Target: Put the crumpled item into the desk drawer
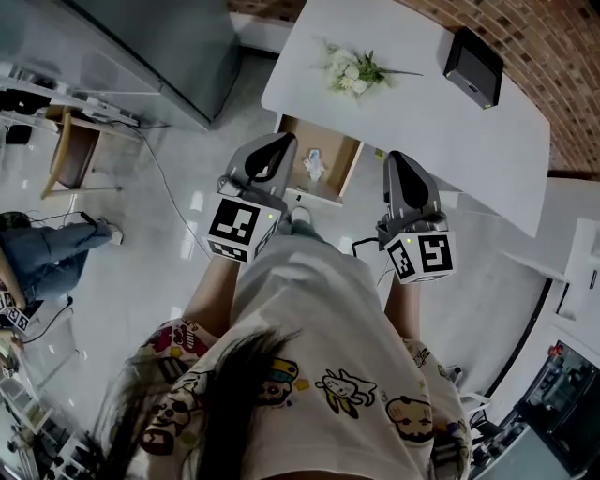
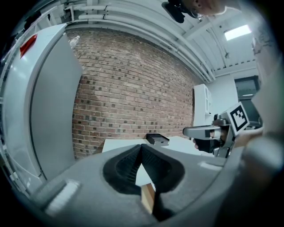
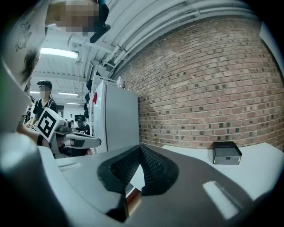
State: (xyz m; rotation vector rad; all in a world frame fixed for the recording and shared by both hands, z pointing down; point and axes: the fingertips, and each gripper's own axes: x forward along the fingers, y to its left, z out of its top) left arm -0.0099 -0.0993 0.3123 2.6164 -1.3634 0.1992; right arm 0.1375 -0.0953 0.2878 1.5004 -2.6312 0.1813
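Observation:
In the head view the wooden desk drawer stands pulled out under the white desk. A crumpled white item lies inside it. My left gripper hovers just left of the drawer, above the floor, with its jaws shut and nothing in them. My right gripper hangs to the drawer's right, also shut and empty. In the left gripper view the left gripper has its jaws meeting at the tip, and a strip of the wooden drawer shows beneath them. The right gripper looks the same in the right gripper view.
On the desk lie a sprig of white flowers and a black box. A grey refrigerator stands left of the desk, against the brick wall. A chair and another person's leg are at far left.

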